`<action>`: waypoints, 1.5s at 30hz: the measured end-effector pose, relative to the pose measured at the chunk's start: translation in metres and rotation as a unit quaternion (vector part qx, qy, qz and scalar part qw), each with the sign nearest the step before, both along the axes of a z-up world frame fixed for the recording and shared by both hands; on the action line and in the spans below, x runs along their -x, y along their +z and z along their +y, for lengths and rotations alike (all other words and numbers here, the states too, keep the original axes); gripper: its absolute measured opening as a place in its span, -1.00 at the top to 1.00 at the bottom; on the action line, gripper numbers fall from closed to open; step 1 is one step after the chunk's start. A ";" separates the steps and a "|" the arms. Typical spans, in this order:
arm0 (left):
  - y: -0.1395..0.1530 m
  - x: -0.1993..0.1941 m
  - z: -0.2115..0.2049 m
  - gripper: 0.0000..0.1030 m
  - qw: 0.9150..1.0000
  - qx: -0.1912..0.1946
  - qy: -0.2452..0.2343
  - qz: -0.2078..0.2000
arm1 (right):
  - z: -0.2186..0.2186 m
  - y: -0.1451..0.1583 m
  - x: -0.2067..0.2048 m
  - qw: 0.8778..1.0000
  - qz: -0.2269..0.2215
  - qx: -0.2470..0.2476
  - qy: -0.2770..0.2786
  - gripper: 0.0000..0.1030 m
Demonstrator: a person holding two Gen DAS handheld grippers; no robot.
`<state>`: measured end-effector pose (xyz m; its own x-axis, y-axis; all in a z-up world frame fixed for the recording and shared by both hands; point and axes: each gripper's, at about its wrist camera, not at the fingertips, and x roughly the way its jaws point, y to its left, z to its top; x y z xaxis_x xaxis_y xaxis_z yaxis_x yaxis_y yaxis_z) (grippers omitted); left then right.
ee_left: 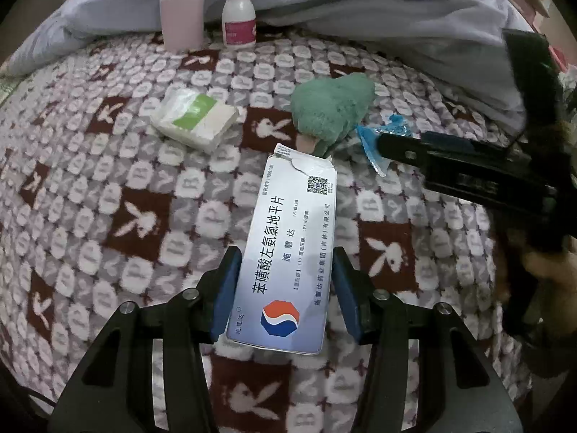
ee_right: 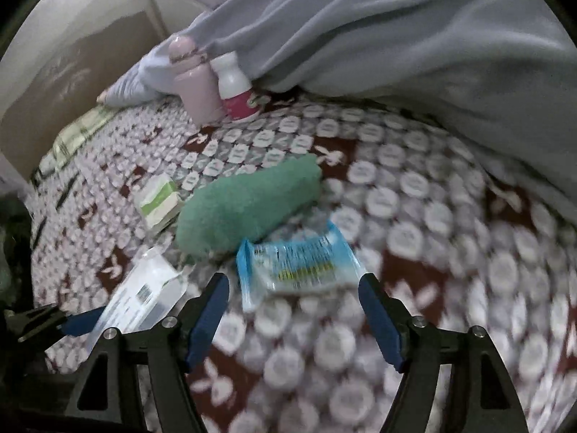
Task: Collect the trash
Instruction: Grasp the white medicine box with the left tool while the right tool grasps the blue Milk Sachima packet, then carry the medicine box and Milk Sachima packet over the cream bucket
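Left gripper [ee_left: 285,285]: clamped on the white cardboard medicine box [ee_left: 288,249], one blue pad against each long side; the box's torn open end points away from the gripper.
Right gripper [ee_right: 294,310]: jaws spread apart with nothing between the pads, poised just short of the blue and white plastic wrapper [ee_right: 297,263].
Wrapper position: flat on the bed blanket, directly ahead of the right gripper's fingertips; its near edge lies between them but apart from both pads. From the left gripper it shows just past the right gripper's tip.
Green fuzzy plush toy [ee_right: 245,202]: lying beyond the wrapper, touching its far corner; in the left wrist view it sits just past the box's far end.
Small white and green tissue packet [ee_left: 196,117]: ahead and to the left of the left gripper, apart from the box.
Pale pink bottle [ee_left: 182,11] and white bottle with pink label [ee_left: 238,16]: upright side by side, far ahead of both grippers.
Grey-blue quilt [ee_right: 396,36]: bunched behind the bottles.
Bedding: maroon and lilac rabbit-print fleece blanket [ee_left: 108,187] under everything.
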<state>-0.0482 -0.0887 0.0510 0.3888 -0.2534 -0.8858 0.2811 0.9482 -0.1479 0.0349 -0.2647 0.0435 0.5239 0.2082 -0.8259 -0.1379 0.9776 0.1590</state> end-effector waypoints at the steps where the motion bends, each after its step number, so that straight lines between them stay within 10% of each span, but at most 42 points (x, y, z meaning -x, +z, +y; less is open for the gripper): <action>1: -0.003 -0.002 0.000 0.06 1.000 0.003 0.001 0.005 | 0.004 -0.006 -0.007 1.000 0.004 0.013 0.007 -0.41; 10: -0.004 0.001 -0.013 0.06 1.000 0.017 -0.003 0.002 | -0.005 -0.003 0.010 1.000 -0.007 0.005 0.007 -0.10; 26: 0.018 0.060 -0.067 0.09 0.998 0.024 -0.056 -0.009 | -0.060 0.045 0.174 0.998 -0.042 0.004 -0.054 -0.09; 45: 0.054 0.114 -0.141 0.09 0.990 0.032 -0.132 -0.045 | -0.124 0.072 0.267 0.990 -0.065 0.000 -0.126 -0.09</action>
<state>-0.1626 -0.2301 0.1047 0.3778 -0.4119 -0.8292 0.5324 0.8294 -0.1693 -0.2323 -0.3884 0.1151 0.6619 0.0575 -0.7474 0.0912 0.9835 0.1564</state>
